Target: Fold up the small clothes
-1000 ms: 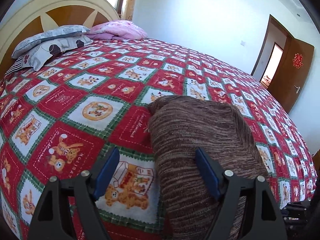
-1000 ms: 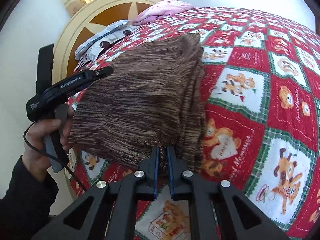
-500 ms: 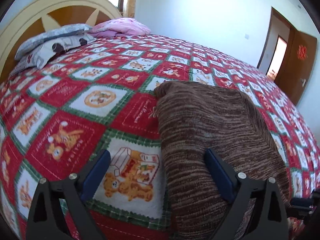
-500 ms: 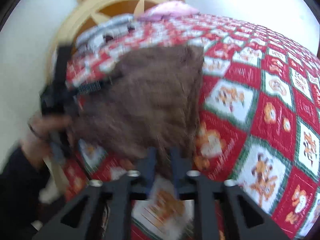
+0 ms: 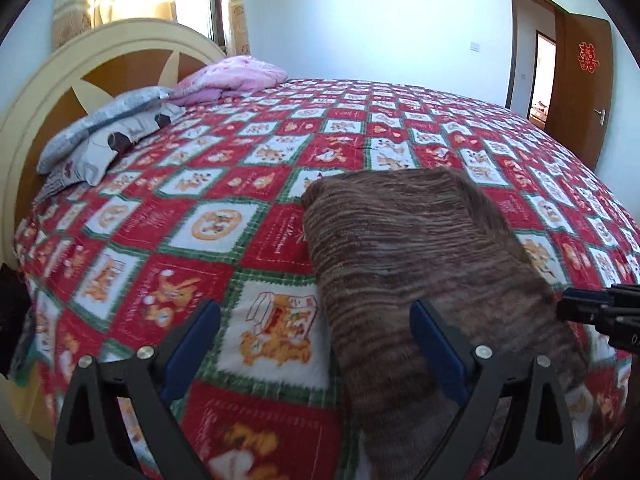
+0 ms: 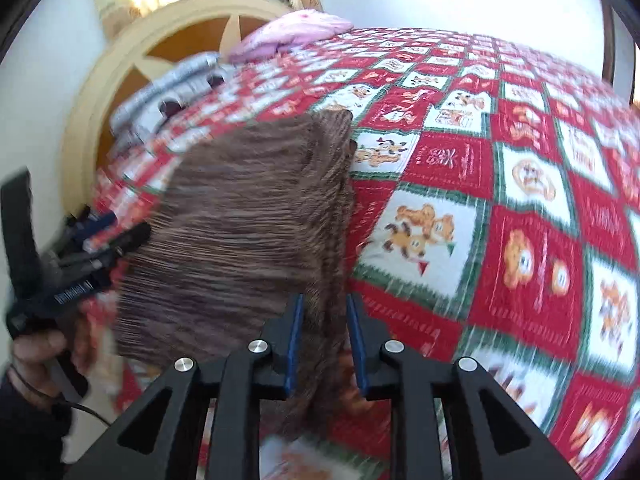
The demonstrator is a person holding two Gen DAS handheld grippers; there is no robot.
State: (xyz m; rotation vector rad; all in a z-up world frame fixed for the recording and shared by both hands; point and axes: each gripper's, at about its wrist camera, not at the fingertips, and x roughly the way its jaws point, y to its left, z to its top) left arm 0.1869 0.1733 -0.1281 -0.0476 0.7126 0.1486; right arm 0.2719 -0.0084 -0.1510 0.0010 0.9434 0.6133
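Note:
A folded brown striped knit garment [image 5: 416, 256] lies on the red patterned bedspread [image 5: 208, 272] near the bed's front edge. My left gripper [image 5: 316, 344] is open wide and empty, its right finger over the garment's near left part. In the right wrist view the garment [image 6: 248, 216] lies flat, and my right gripper [image 6: 324, 340] stands partly open with the garment's near right edge between its blue pads [image 6: 295, 344]. The left gripper [image 6: 80, 256] shows at the garment's left side, held by a hand.
Grey pillows [image 5: 104, 136] and a pink blanket [image 5: 232, 80] lie at the headboard [image 5: 60, 80]. A brown door [image 5: 580, 80] stands open at the far right. The bed's near edge runs just below both grippers.
My right gripper has opened from shut on the garment's edge to partly open. My left gripper has drawn back and up from the garment. The garment now lies flat.

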